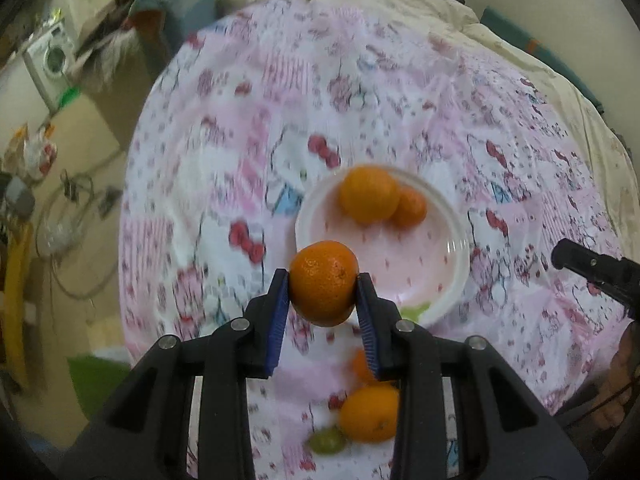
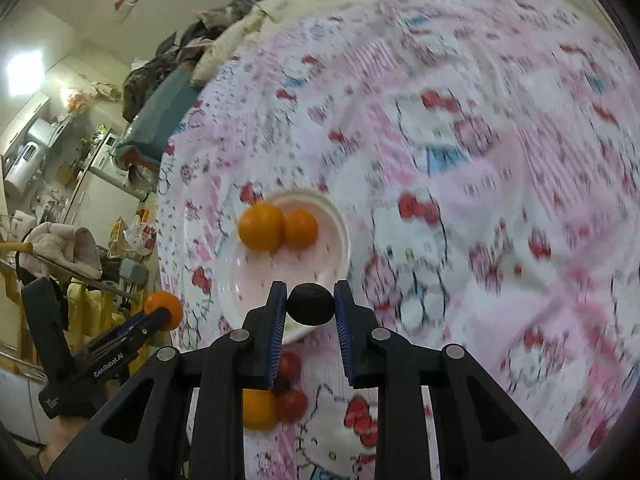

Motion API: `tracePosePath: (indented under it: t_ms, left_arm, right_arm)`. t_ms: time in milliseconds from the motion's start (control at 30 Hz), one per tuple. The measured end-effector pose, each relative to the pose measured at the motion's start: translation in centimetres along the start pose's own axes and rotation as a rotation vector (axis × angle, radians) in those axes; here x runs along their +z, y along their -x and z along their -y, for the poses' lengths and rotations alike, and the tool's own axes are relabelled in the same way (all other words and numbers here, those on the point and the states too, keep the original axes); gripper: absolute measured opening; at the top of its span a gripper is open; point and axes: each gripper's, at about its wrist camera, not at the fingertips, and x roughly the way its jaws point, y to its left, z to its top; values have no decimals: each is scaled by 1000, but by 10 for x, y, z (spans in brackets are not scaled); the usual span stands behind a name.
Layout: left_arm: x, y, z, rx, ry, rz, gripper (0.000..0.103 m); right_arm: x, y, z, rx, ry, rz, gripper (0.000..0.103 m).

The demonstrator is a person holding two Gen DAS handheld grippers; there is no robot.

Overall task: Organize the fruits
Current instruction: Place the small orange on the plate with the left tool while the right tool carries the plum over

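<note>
Left wrist view: your left gripper [image 1: 323,290] has its blue-padded jaws clamped on a round orange mandarin [image 1: 323,282], lifted at frame centre, just over the near rim of the shallow white plastic plate [image 1: 456,264]. Two more oranges, a large one [image 1: 369,194] and a smaller one [image 1: 410,207], touch each other at the plate's far side. A green grape [image 1: 416,312] shows at the plate's near edge, partly hidden by the finger.

Right wrist view: your right gripper [image 2: 310,305] pinches a small dark round fruit [image 2: 310,304], jaws narrow around it, at the plate's near rim [image 2: 344,236]. Its kind is hard to tell.

Loose pieces lie low in both frames on the pink cartoon-print bedsheet [image 1: 400,100]: one orange [image 1: 370,414], a second green grape [image 1: 327,440], and, in the right view, small red fruits [image 2: 291,405].

Judgement: roughly midway. Two oranges are plated, two fruits are in hand above the plate, and several pieces are left on the sheet. Both views are motion-blurred, so fine placement over the plate is uncertain.
</note>
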Motion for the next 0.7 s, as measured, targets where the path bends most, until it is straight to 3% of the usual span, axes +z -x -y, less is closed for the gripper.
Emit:
tracePosePath:
  t_ms: [233,700]
  left_arm:
    - [31,-24,7,18,-44,-11,29]
    - [25,-95,39,-2,-173,-126,29]
  right_arm:
    - [36,-17,1,2,5,0,25]
    - [43,-99,0,-35,14,-141,26]
